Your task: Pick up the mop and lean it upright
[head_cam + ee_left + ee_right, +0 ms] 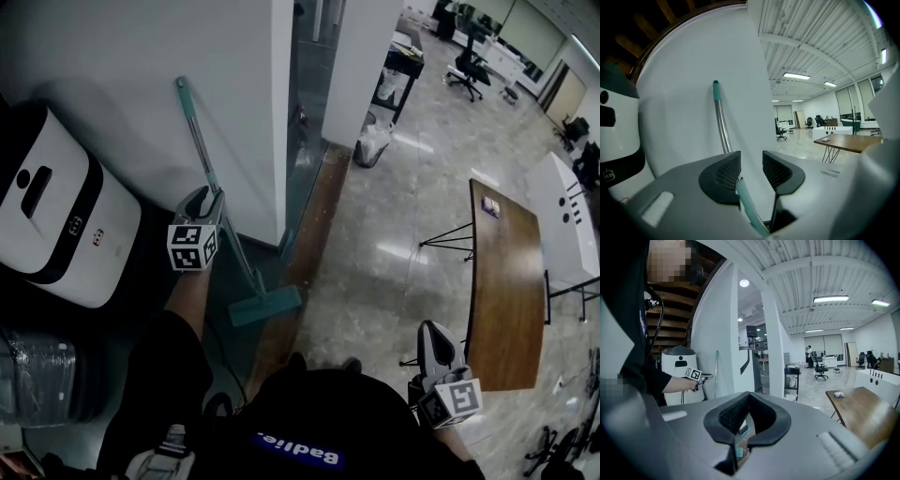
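Observation:
The mop stands leaning against the white wall (141, 84), its teal-tipped handle (199, 141) up and its flat teal head (265, 307) on the floor. My left gripper (208, 199) is around the handle at mid height. In the left gripper view the handle (723, 129) runs up between the jaws of that gripper (751, 169); it lies along the left pad, with a gap to the right pad, so the jaws stand open. My right gripper (433, 330) hangs low at the right, away from the mop. Its jaws (749, 397) are shut with nothing in them.
A white appliance (52, 216) stands left of the mop against the wall. A glass panel (305, 122) and a white pillar (361, 66) are to the right. Farther off are a wooden table (506, 281), a black cart (398, 70), a bag (373, 141) and office chairs (469, 66).

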